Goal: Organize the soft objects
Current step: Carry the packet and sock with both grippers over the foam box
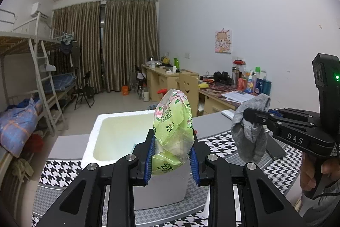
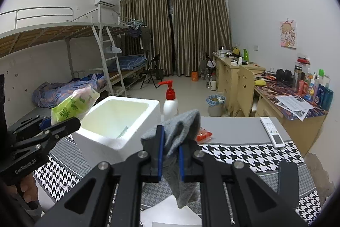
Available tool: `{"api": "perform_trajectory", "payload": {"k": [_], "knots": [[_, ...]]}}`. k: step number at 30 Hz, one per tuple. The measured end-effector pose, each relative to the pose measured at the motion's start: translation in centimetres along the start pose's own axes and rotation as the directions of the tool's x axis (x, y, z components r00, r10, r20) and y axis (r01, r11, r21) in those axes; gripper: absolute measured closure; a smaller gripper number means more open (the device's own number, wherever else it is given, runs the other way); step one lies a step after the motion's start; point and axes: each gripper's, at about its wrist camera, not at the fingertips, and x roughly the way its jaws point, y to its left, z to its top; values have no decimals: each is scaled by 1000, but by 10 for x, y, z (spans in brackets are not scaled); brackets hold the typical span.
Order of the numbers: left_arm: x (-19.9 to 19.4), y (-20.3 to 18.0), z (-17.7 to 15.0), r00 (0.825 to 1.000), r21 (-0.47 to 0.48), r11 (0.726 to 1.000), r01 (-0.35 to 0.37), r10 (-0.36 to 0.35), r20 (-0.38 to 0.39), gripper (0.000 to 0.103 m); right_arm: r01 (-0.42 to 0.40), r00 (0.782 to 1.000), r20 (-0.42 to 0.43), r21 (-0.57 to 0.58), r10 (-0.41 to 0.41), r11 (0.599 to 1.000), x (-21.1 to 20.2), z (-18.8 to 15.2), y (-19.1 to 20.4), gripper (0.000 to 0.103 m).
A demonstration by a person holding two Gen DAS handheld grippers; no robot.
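A pump bottle (image 2: 170, 99) stands near a remote (image 2: 272, 128).

The left wrist view looked forward along the left tool (image 1: 172, 160), tilted slightly down, very close over the white foam box (image 1: 110, 133) on the table (image 1: 63, 171). The right wrist view sat just to its right, facing the same way along the right tool (image 2: 171, 160), equally close. Each view caught the other tool at its edge: the right tool (image 1: 256, 118), the left tool (image 2: 61, 123). Both shared the foam box (image 2: 119, 120), the curtains (image 1: 106, 44) and the bunk bed (image 2: 63, 52).
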Motion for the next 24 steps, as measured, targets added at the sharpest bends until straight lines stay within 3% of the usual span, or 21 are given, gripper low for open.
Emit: {"api": "perform_trajectory", "payload": {"k": [24], "knots": [[-2, 45, 11, 991, -33, 991, -131, 131, 13, 72, -97, 995, 4, -78, 98, 992, 36, 36, 37, 88]]}}
